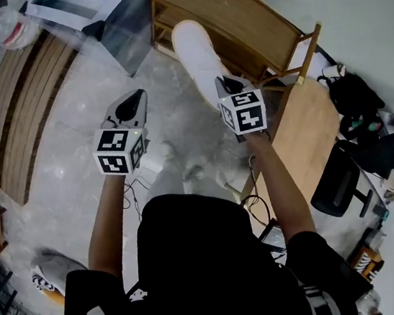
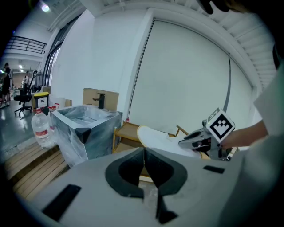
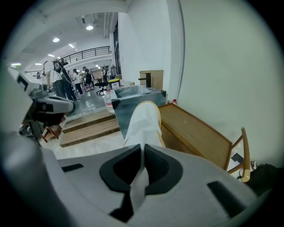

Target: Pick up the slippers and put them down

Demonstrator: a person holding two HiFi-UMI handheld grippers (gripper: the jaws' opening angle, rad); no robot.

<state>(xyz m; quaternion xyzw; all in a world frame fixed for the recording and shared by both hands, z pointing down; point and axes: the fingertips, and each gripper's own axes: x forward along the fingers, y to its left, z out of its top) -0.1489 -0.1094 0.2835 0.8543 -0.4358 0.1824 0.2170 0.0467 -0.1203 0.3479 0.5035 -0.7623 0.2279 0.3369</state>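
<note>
Head view showed the pale stone floor (image 1: 73, 156) as the biggest thing, with the person standing on it, both arms out. A slatted wooden platform (image 1: 22, 105) ran along the left. A low wooden rack (image 1: 235, 17) stood by the wall ahead, with a grey film-wrapped box (image 1: 116, 22) between the two and a wooden tabletop (image 1: 317, 129) at the right.

The white slipper (image 1: 197, 55) was off the floor, sticking forward out of the right gripper (image 1: 229, 83), its far end over the rack's front edge. Whether that end touched the rack could not be told. In the right gripper view the jaws were clamped on the slipper's near end, white material pinched between the pads. The left gripper (image 1: 131, 105) hung beside it, apart from the slipper, with its jaws pressed together and nothing between them. A water bottle (image 1: 8, 27) sat far left by the platform. A pale shape (image 1: 49, 272) low on the floor behind the person may have been the second slipper, but it was too blurred to say.

Step in hand, as I judged it: pick-up done for this slipper, with the carry going over to the put-down. The next move would need the right gripper to lower the slipper until its sole lay flat on a surface. The jaws would then part and draw straight back so the slipper was not dragged. The left gripper was free for the other slipper.
</note>
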